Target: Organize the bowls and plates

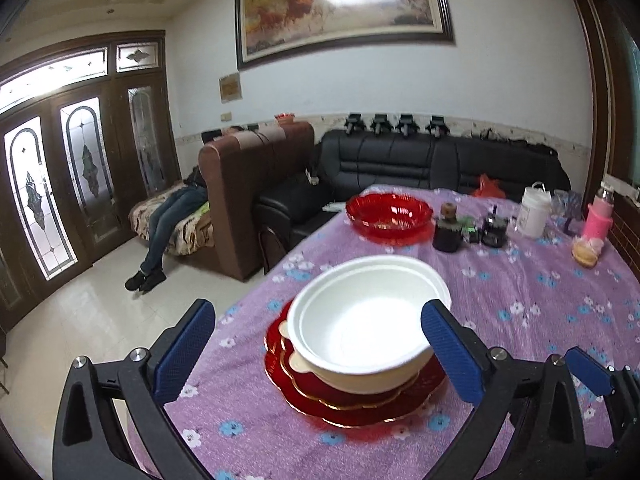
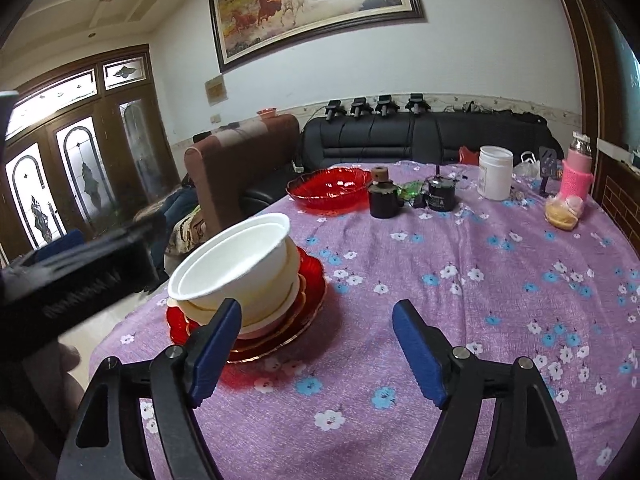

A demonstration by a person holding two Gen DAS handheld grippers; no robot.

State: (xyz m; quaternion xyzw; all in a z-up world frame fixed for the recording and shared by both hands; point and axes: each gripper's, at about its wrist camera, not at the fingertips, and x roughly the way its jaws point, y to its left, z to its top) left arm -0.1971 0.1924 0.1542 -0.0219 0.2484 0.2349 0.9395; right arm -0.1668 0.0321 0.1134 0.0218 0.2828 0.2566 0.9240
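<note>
Left wrist view: the left gripper point(image 1: 318, 344) has its jaws spread wide, one blue pad off the near left of the stack and the other close by the right rim of the white bowl point(image 1: 368, 316). Whether that right pad touches the rim cannot be told, but nothing is clamped. The spread looks set to clear the bowl's full width, which suggests the bowl was just set down or is about to be taken by its rim.

The white bowl sits tilted inside a cream bowl point(image 2: 280, 300), not seated flat; the right wrist view shows its rim riding high on the far side. Both rest on red plates point(image 1: 360, 400) with gold scalloped edges, so wide flat pieces lie below and deep ones on top, the steady order for a pile. The stack stands near the left edge of the desk point(image 1: 540, 280), under a purple flowered cloth.

The right gripper point(image 2: 318, 346) hangs with its jaws apart and empty, just right of the stack, probably waiting to steady it or fetch the next piece.

A red glass bowl point(image 2: 330, 188) stands alone at the far side, likely the remaining piece to bring over. Beyond it sit a dark jar point(image 2: 384, 196), a white tub point(image 2: 495, 172) and a pink bottle point(image 2: 576, 172), well apart from the stack.
</note>
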